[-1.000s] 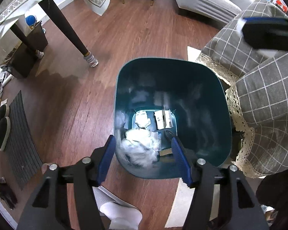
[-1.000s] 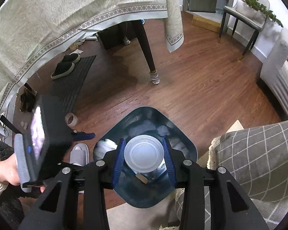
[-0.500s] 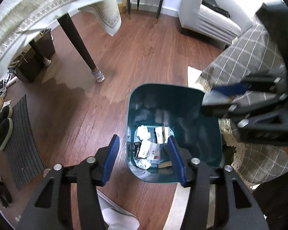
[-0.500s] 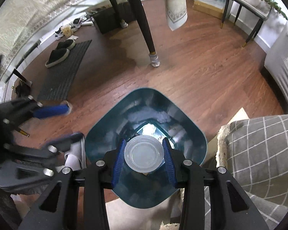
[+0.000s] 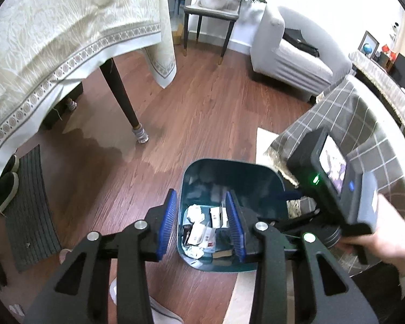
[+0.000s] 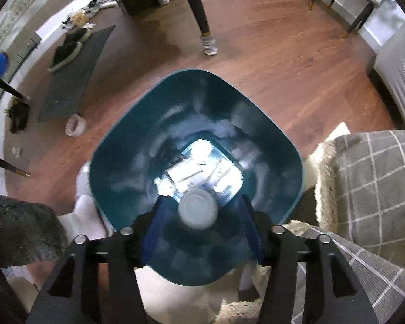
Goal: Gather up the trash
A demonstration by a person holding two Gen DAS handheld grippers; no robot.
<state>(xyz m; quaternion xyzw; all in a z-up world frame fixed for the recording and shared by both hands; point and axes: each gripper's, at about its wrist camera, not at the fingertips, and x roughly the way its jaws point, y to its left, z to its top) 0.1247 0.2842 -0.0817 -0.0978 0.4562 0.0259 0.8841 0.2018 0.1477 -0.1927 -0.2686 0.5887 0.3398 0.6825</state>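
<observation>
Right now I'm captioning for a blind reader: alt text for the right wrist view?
A clear plastic cup drops free between the right tongs' just-opened blue pads into a teal trash bin holding paper scraps, on a wood floor.

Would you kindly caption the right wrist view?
Right gripper open above the teal bin, clear cup dropping inside.

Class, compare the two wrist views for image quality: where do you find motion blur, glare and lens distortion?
Left wrist view: mostly sharp, fisheye bends the tablecloth edge, floor slightly smeared. Right wrist view: softer overall; the clear cup between the open pads is blurred, and the teal bin shows streaky glare on its inner walls, washing out the paper trash.
</observation>
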